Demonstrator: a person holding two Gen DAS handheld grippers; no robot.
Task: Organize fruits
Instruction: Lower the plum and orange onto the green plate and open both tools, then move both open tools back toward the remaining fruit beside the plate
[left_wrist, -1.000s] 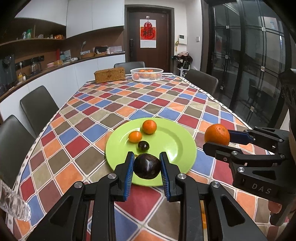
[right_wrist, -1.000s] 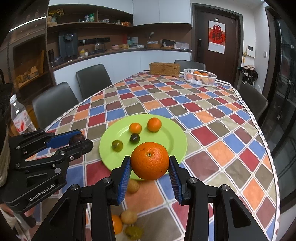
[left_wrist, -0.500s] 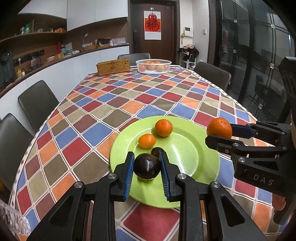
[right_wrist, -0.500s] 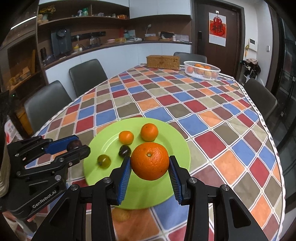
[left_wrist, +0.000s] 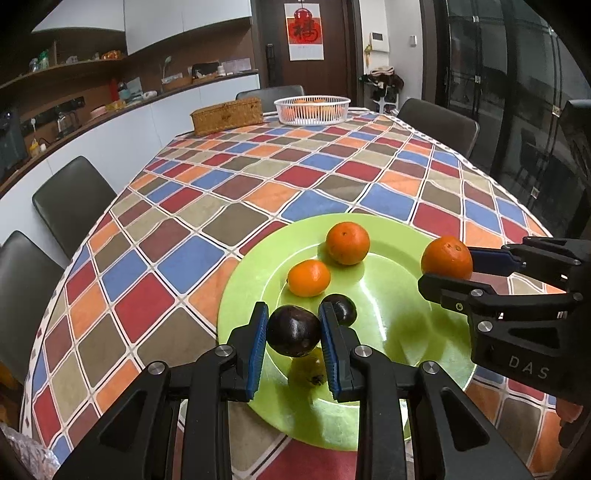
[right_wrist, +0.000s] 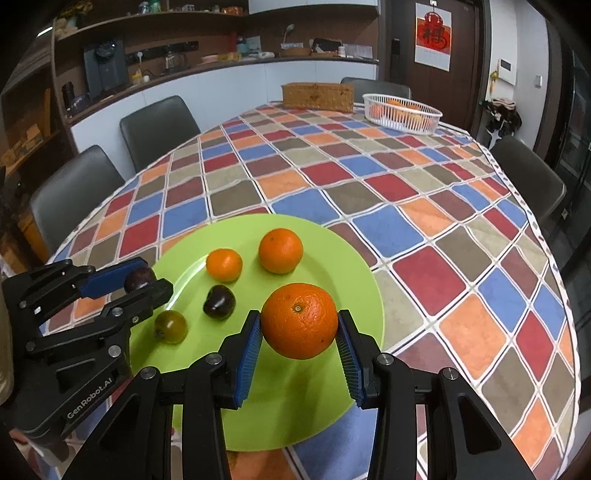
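- While both tools hang above the green plate (left_wrist: 236, 295), the left gripper (left_wrist: 293, 332) clamps a glossy dark plum (left_wrist: 293, 330)
- The right gripper (right_wrist: 300, 332) pinches a dimpled orange (right_wrist: 300, 320) above the plate's near side

Each camera looks forward along its own tongs, low and close over the desk (left_wrist: 207, 199). Both views share the green plate (left_wrist: 406, 332) (right_wrist: 332, 258) and face the far door.
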